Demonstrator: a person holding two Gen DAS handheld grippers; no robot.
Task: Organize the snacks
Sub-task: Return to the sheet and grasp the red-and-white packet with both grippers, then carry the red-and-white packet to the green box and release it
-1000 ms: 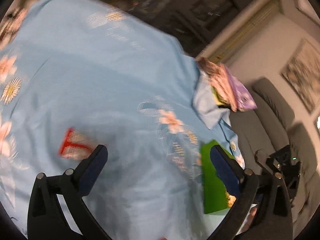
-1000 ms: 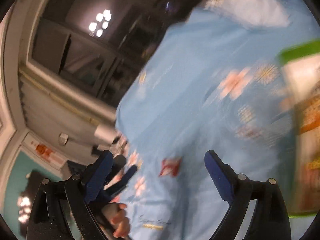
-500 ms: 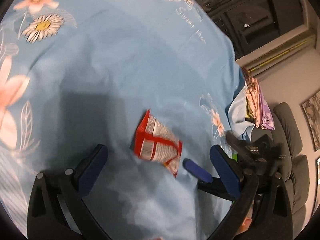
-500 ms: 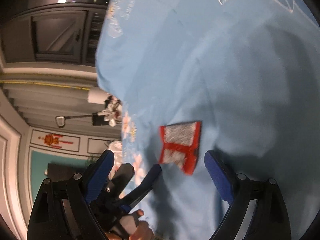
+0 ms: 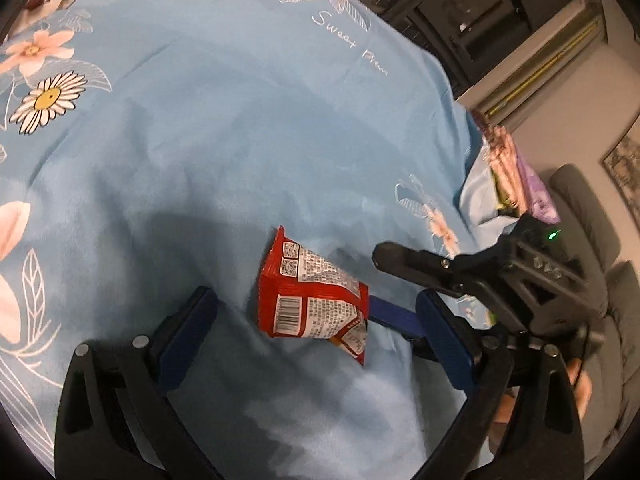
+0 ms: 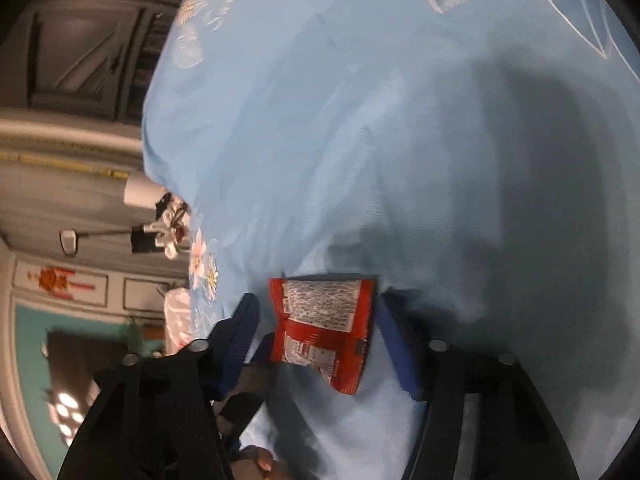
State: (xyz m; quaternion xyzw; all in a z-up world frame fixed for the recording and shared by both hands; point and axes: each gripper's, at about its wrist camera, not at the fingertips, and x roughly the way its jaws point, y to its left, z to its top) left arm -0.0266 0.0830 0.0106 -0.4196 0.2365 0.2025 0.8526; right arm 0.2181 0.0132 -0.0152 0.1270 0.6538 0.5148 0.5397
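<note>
A small red snack packet (image 5: 312, 300) lies flat on the light blue flowered tablecloth (image 5: 200, 120), printed back side up. My left gripper (image 5: 316, 336) is open just in front of it, its blue pads well apart and touching nothing. From the right, my right gripper (image 5: 374, 280) reaches in at the packet's edge. In the right wrist view the packet (image 6: 324, 320) sits between the blue pads of my right gripper (image 6: 318, 338), whose jaws are closing; a thin gap still shows on the left side. A blue finger of the left gripper (image 6: 262, 354) pokes in beside it.
A pile of other snack packets (image 5: 516, 176) lies at the cloth's right edge, with a grey sofa (image 5: 580, 208) beyond. The cloth's far edge drops off towards dark cabinets. A person's hand (image 5: 580, 384) holds the right gripper.
Both grippers came down close to the cloth and closed in on the red packet from either side. The right jaws narrowed around it; the left jaws kept their width.
</note>
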